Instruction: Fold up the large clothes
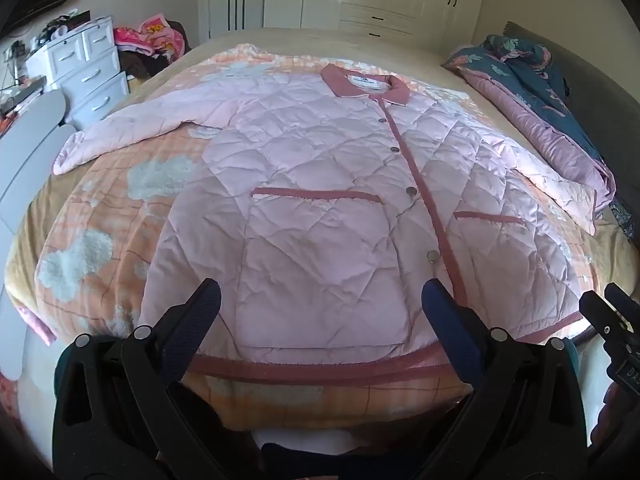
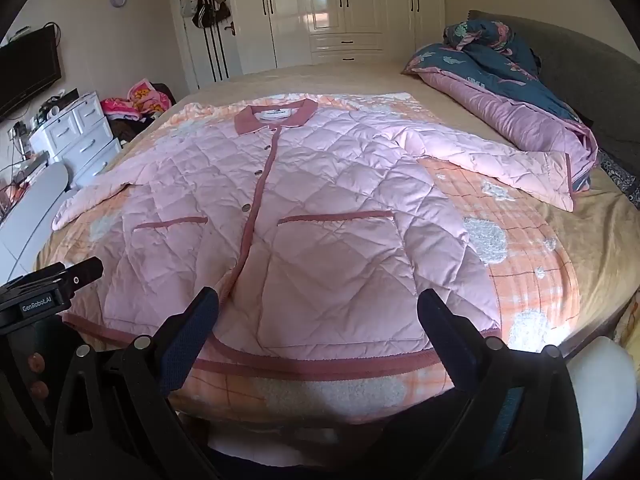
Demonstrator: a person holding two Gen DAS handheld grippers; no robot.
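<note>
A pink quilted jacket [image 2: 304, 216] lies flat and buttoned on an orange checked blanket [image 2: 532, 280] covering the bed [image 2: 608, 240], collar toward 12 o'clock, sleeves spread toward 9 and 3. The right gripper [image 2: 318, 320] hovers at 6 o'clock above the hem, fingers [image 2: 188, 336] spread apart, empty. The left gripper [image 2: 80, 274] shows at 9 o'clock. A folded quilt [image 2: 500, 92] sits at 2 o'clock.
</note>
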